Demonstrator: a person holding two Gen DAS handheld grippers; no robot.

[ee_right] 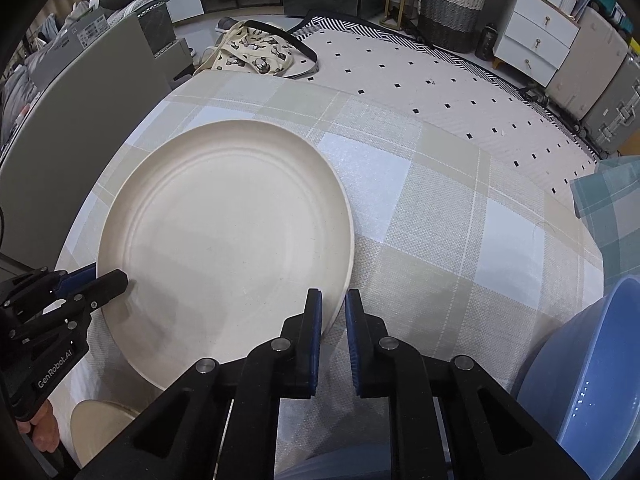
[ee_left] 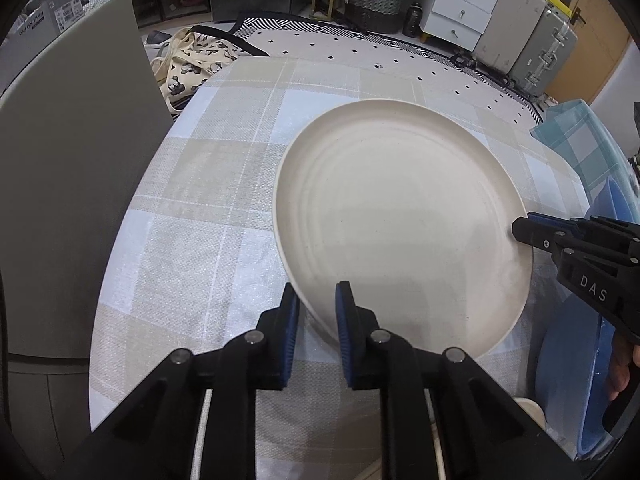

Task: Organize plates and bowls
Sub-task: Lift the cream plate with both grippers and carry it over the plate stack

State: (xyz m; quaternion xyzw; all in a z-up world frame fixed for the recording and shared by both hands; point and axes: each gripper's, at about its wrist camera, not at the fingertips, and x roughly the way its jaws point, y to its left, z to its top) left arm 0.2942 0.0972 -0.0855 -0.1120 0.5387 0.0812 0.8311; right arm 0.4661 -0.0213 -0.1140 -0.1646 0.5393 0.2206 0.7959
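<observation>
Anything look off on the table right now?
Nothing is spilled or broken. The cream plate is tilted, not flat on the checked tablecloth, because the left hand-held gripper and the right hand-held gripper each clamp its rim.

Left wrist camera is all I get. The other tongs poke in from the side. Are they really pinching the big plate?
Observer: Yes. In the right wrist view the right tongs have the cream plate by its rim, squeezed between both blue pads.
Operator: What do my tongs look like from there?
Observer: The left tongs bite the plate's opposite edge, and the side of them reads GenRobot.AI.
</observation>
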